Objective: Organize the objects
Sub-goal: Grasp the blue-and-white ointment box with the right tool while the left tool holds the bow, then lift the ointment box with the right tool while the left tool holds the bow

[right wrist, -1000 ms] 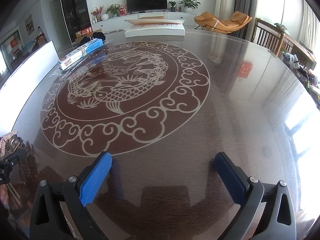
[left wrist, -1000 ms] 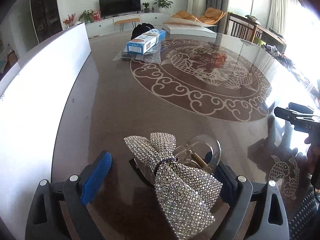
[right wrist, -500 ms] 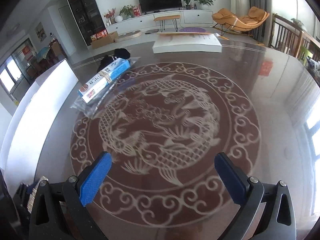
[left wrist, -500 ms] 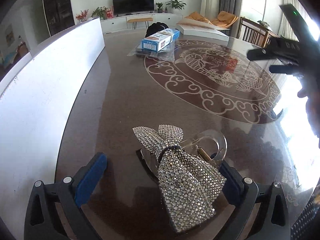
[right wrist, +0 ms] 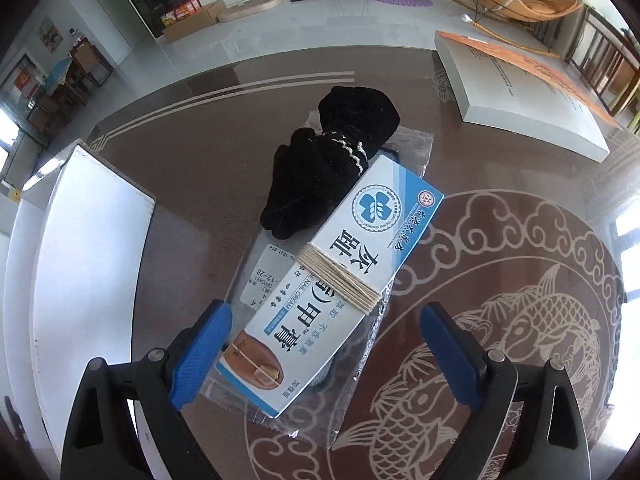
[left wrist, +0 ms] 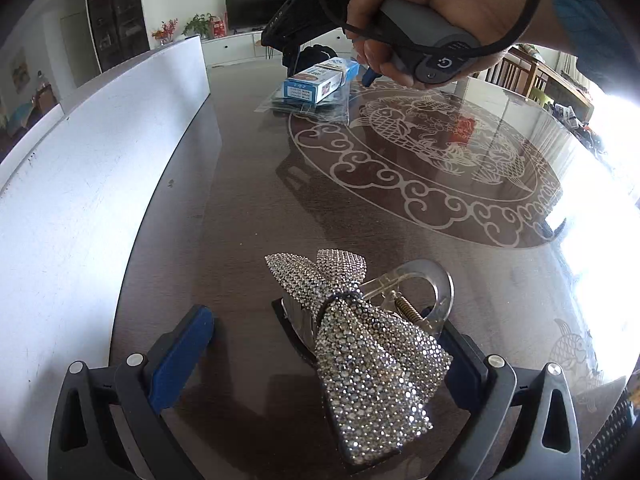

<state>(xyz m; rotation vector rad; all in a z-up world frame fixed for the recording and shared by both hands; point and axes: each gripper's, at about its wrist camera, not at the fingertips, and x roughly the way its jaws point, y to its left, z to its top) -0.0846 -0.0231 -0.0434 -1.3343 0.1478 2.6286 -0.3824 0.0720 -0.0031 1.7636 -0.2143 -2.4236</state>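
The left gripper (left wrist: 316, 356) stood spread around a rhinestone bow hair clip (left wrist: 360, 344) lying at six o'clock on the table (left wrist: 240, 216). The right gripper (right wrist: 326, 348) hung spread over a nail cream box (right wrist: 340, 284), with a black cloth (right wrist: 328, 160) at its twelve o'clock end.

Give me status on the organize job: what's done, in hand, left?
Done: nothing looks sorted. In hand: nothing gripped. The right gripper is open, its fingers straddling the near end of the string-wrapped cream box, not closed on it. Left: the box, the black fabric bundle behind it, and the rhinestone bow clip lying on the table between the open left gripper's fingers.
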